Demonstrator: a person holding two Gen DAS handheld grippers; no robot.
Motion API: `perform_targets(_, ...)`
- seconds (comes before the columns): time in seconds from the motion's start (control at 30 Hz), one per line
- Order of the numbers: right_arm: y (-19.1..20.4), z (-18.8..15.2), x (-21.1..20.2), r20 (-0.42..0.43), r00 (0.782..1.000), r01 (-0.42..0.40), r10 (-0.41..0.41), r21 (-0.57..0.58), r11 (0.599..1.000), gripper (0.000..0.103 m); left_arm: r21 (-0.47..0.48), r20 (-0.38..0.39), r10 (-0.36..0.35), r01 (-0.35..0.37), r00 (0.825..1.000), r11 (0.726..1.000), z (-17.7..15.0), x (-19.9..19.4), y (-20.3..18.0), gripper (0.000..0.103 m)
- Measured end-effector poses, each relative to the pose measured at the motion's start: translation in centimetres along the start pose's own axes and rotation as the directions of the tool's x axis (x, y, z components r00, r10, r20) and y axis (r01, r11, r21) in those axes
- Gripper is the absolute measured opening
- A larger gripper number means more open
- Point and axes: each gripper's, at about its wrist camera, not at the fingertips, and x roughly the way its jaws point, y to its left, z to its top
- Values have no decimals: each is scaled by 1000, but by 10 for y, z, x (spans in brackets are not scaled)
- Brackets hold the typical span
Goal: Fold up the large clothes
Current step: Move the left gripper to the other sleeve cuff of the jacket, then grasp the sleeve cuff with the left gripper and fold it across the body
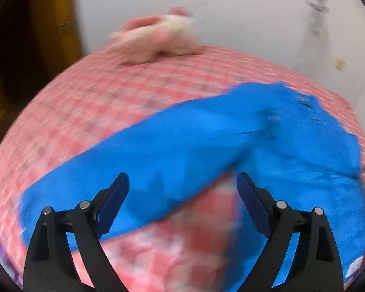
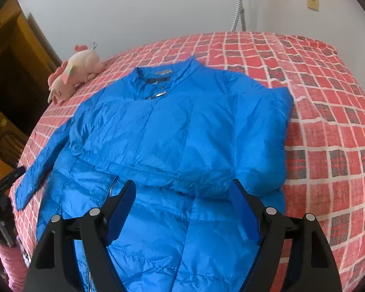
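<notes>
Blue and puffy, the jacket [image 2: 172, 131] lies front-up on a bed covered with a red checked bedspread [image 2: 328, 121], collar toward the wall, one sleeve folded across its chest and the other stretched out over the bedspread on the picture's left. The right gripper [image 2: 182, 194] hovers above the jacket's lower half with its jaws wide apart and nothing between them. The left gripper [image 1: 182, 187], seen through a motion-blurred view, is likewise spread and empty above the outstretched sleeve [image 1: 158, 150]. A pink plush toy [image 2: 73, 75] rests near the bed's far edge.
</notes>
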Motion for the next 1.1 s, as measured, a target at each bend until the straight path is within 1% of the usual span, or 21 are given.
perform_targets(0.07, 1, -1, 1, 0, 1000, 1, -1, -4, 1000, 79, -90, -9, 66, -66, 998, 994, -12, -11, 53, 91)
perform_targets(0.1, 1, -1, 1, 0, 1000, 3, -3, -5, 1000, 79, -161, -15, 103, -104, 995, 981, -21, -18, 88, 92)
perform_targets(0.13, 1, -1, 2, -1, 1000, 6, -6, -5, 1000, 79, -214, -22, 126, -128, 992, 968, -29, -23, 113, 93)
perform_targets(0.17, 1, -1, 3, -3, 1000, 7, -7, -4, 1000, 79, -267, -35, 148, -152, 988, 951, -36, -25, 136, 93)
perform_targets(0.2, 1, -2, 4, -5, 1000, 8, -8, -4, 1000, 79, -331, -53, 170, -178, 984, 927, -45, -27, 162, 93)
perform_targets(0.27, 1, -2, 6, -10, 1000, 11, -11, -7, 1000, 79, -412, -69, 176, -189, 982, 891, -58, -27, 197, 93)
perform_targets(0.33, 1, -2, 10, -18, 1000, 13, -13, -9, 1000, 79, -469, -77, 140, -160, 987, 869, -70, -23, 221, 93)
perform_targets(0.4, 0, -3, 15, -30, 999, 18, -18, -7, 1000, 79, -498, -73, 87, -112, 994, 860, -75, -17, 230, 93)
perform_targets(0.5, -3, -3, 20, -42, 999, 24, -23, 3, 1000, 79, -511, -64, 33, -61, 997, 857, -74, -7, 229, 93)
perform_targets(0.57, -6, -3, 21, -44, 999, 27, -26, 9, 1000, 79, -511, -77, 42, -76, 996, 856, -77, 1, 229, 93)
perform_targets(0.67, -10, -2, 22, -45, 999, 30, -29, 15, 999, 79, -520, -99, 33, -79, 995, 851, -80, 15, 228, 93)
perform_targets(0.73, -11, -3, 24, -47, 998, 33, -32, 19, 999, 79, -504, -102, 49, -94, 994, 858, -80, 18, 227, 93)
perform_targets(0.8, -12, -3, 26, -53, 998, 33, -32, 20, 999, 79, -501, -105, 61, -106, 993, 859, -79, 20, 227, 92)
perform_targets(0.83, -12, -3, 27, -54, 998, 34, -33, 21, 999, 79, -502, -106, 73, -117, 992, 857, -78, 20, 227, 82)
perform_targets(0.87, -12, -3, 27, -55, 998, 35, -34, 21, 999, 79, -501, -107, 91, -133, 990, 855, -78, 19, 226, 69)
perform_targets(0.9, -12, -3, 27, -55, 998, 34, -33, 22, 999, 79, -505, -102, 81, -121, 991, 854, -77, 18, 226, 62)
perform_targets(0.93, -12, -3, 27, -55, 998, 33, -32, 23, 999, 79, -521, -88, 50, -88, 995, 849, -77, 17, 227, 47)
perform_targets(0.97, -12, -3, 27, -54, 998, 32, -31, 24, 999, 79, -540, -72, 17, -53, 997, 840, -77, 15, 227, 39)
perform_targets(1.0, -12, -3, 27, -54, 998, 30, -29, 25, 999, 79, -545, -66, 15, -48, 998, 837, -77, 13, 226, 36)
perform_targets(1.03, -13, -3, 27, -53, 998, 29, -27, 26, 999, 79, -540, -59, 23, -51, 998, 840, -76, 10, 223, 32)
perform_targets(1.1, -13, -3, 26, -50, 998, 30, -28, 28, 999, 79, -519, -37, 54, -65, 998, 852, -72, 1, 214, 29)
